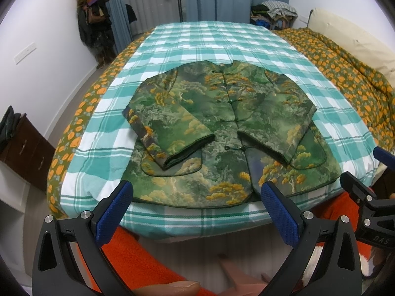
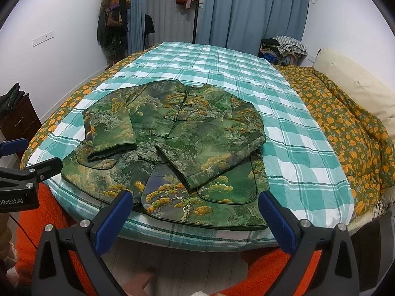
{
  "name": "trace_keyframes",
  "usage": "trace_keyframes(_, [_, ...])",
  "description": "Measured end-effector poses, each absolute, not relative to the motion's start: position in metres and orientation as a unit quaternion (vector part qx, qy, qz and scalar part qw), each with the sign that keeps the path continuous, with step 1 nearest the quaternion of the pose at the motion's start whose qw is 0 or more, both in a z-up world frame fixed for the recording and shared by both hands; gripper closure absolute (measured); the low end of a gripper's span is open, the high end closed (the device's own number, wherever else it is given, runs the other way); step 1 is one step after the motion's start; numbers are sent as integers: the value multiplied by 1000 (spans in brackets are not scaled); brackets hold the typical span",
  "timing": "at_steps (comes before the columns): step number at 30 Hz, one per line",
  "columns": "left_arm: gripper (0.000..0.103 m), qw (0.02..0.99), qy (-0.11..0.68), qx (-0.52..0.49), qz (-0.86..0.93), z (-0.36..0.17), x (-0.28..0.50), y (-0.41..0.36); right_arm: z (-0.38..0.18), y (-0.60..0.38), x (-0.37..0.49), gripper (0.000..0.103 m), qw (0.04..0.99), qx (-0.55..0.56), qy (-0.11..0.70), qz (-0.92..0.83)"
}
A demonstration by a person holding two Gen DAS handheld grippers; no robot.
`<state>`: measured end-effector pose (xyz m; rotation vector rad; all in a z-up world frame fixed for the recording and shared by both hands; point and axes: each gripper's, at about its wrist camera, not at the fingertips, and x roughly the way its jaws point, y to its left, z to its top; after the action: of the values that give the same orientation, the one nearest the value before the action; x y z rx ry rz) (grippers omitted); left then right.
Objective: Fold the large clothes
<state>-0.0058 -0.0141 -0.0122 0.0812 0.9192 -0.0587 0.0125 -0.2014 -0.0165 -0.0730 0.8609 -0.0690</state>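
Bedroom with a checked sheet (image 1: pixel 217 42) over the bed, a green jacket (image 1: pixel 219 123) laid flat near its front edge.

Nearest, the left tongs (image 1: pixel 196 194) hang spread wide with nothing between the blue pads (image 1: pixel 114 209), their tips over the jacket's hem at 6 o'clock; the right tongs (image 2: pixel 196 206) are likewise wide apart and empty, tips just above the same hem. Beyond them the jacket lies front-up, buttoned, both sleeves folded in across its chest, cuffs pointing toward 6 o'clock. An orange-flowered quilt (image 2: pixel 345 123) is bunched along the bed at 3 o'clock, beside a cream pillow (image 2: pixel 350 79). Farther back, blue curtains (image 2: pixel 246 7) hang at 12 o'clock, and coats (image 2: pixel 112 17) hang at 11 o'clock.
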Motion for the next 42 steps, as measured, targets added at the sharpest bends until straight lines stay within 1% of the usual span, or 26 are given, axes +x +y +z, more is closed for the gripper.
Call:
trace_keyframes(36, [0,894,444,45,-28,-17,-8,-15,-20,-201,11,0,907,-33,418,-31])
trace_keyframes(39, [0,899,435,46,-27,-14,-7,-10,-18,-205,11,0,916,-18,400,-21])
trace_keyframes(40, [0,901,432,43,-26,-13,-7,-7,-14,-209,9,0,927,-9,376,-7])
trace_keyframes(42, [0,903,427,35,-29,-11,-5,-1,-9,-212,10,0,940,-31,341,10])
